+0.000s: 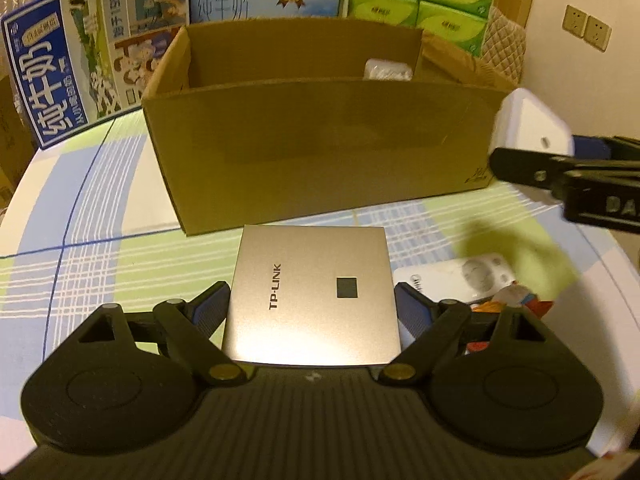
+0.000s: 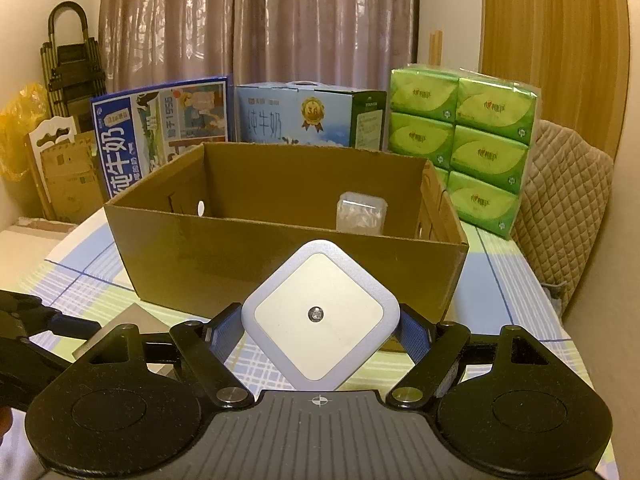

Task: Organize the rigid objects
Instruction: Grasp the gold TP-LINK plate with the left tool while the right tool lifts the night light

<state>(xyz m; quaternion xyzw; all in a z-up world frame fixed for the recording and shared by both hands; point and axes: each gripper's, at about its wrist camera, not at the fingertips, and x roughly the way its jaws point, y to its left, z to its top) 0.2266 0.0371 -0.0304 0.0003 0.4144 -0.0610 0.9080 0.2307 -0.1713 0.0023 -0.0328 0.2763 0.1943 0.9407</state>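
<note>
My left gripper (image 1: pixel 310 300) has its fingers around a flat silver TP-LINK box (image 1: pixel 310 292) that lies on the tablecloth; the pads are at its two sides. My right gripper (image 2: pixel 320 322) is shut on a white square night light (image 2: pixel 320 316), held corner to corner above the table in front of the open cardboard box (image 2: pixel 280 264). That light also shows in the left wrist view (image 1: pixel 530 124), at the box's (image 1: pixel 320 152) right end. A clear plastic case (image 2: pixel 362 212) stands inside the box.
A white remote (image 1: pixel 476 276) and a colourful packet (image 1: pixel 516 300) lie right of the silver box. Milk cartons (image 2: pixel 160 136) and green tissue packs (image 2: pixel 468 148) stand behind the cardboard box. A quilted chair (image 2: pixel 568 216) is at the right.
</note>
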